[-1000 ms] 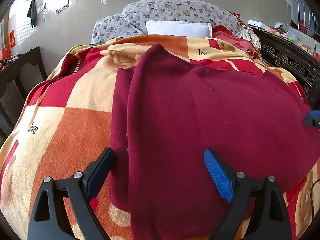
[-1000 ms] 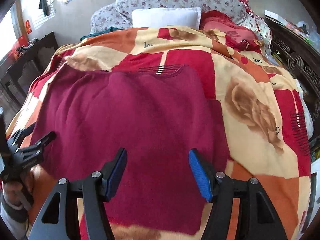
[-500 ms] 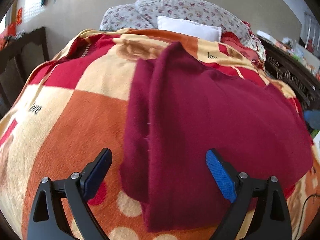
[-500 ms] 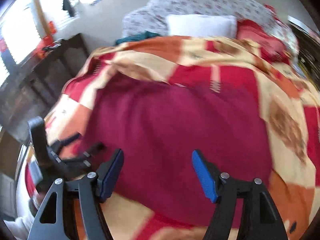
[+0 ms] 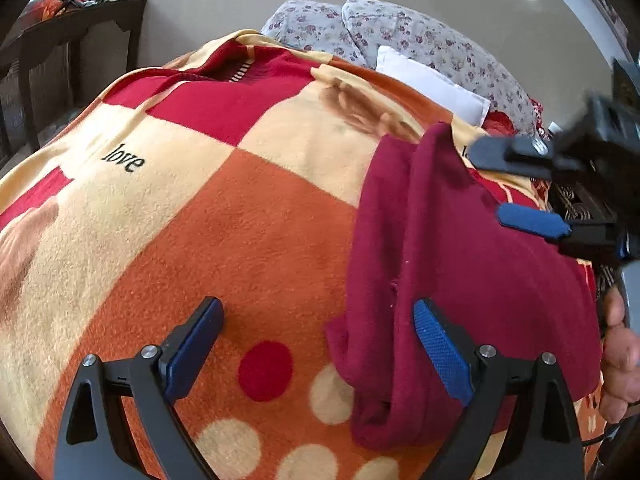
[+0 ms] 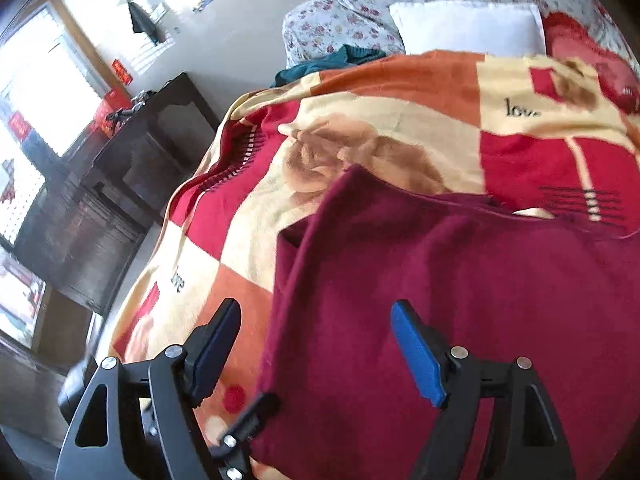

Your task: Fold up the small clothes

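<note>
Maroon sweater (image 5: pixel 472 248) lies part-folded on the bed's blanket (image 5: pixel 224 216), left edge doubled. Left gripper (image 5: pixel 316 344) and right gripper (image 6: pixel 316 348) hover wide, empty, apparently positioned for the next fold.

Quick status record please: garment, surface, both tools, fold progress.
garment: maroon top, left side folded over itself
surface: patterned blanket on the bed
left tool: open, empty, at the garment's left edge near the hem
right tool: open, empty, over the same left edge
fold: partly done
background: white pillow at the head
</note>
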Demonstrator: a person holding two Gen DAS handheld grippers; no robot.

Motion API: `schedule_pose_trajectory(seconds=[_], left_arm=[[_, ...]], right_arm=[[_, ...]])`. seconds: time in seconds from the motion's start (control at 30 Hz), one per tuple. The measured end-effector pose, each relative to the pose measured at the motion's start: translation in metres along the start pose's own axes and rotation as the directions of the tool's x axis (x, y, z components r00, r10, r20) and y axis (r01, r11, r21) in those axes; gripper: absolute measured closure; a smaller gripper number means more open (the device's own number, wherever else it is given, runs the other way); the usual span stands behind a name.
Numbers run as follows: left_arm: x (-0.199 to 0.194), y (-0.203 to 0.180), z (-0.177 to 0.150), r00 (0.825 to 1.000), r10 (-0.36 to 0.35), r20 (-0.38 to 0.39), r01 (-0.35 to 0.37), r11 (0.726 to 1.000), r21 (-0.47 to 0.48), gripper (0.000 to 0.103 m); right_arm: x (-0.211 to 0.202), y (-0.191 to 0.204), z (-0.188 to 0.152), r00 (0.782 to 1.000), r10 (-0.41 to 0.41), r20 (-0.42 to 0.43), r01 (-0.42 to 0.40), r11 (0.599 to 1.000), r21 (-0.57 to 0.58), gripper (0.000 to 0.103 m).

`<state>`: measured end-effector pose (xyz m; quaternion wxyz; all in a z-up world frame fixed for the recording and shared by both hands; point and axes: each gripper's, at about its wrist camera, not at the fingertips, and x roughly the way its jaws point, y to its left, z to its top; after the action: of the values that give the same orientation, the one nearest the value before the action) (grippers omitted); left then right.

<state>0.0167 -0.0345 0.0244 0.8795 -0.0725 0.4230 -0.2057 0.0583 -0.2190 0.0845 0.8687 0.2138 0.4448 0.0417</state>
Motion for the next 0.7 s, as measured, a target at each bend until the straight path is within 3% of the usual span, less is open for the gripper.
schedule_pose_trajectory(seconds=[0.17,0.4,0.57,0.7], left_arm=[[0.001,-0.005,-0.002,1.000,0.026,0.007,-0.026,0.999,0.036,0.008],[0.002,-0.002,-0.002,1.000,0.016,-0.008,-0.016,1.000,0.021,0.008],[0.003,-0.003,-0.001,1.000,0.016,-0.012,-0.016,1.000,0.021,0.008],[0.004,-0.001,-0.001,1.000,0.015,-0.018,-0.015,1.000,0.016,0.007]], right_arm=[[0.017,0.011,0.011,1.000,-0.027,-0.010,0.027,1.000,0.009,0.020],[0.046,0.033,0.019,0.988,-0.131,-0.084,0.122,0.987,-0.106,0.019],[0.062,0.038,0.023,0.980,-0.168,-0.103,0.152,0.978,-0.142,0.008],[0.078,0.050,0.021,0.961,-0.247,-0.125,0.209,0.944,-0.255,0.005]])
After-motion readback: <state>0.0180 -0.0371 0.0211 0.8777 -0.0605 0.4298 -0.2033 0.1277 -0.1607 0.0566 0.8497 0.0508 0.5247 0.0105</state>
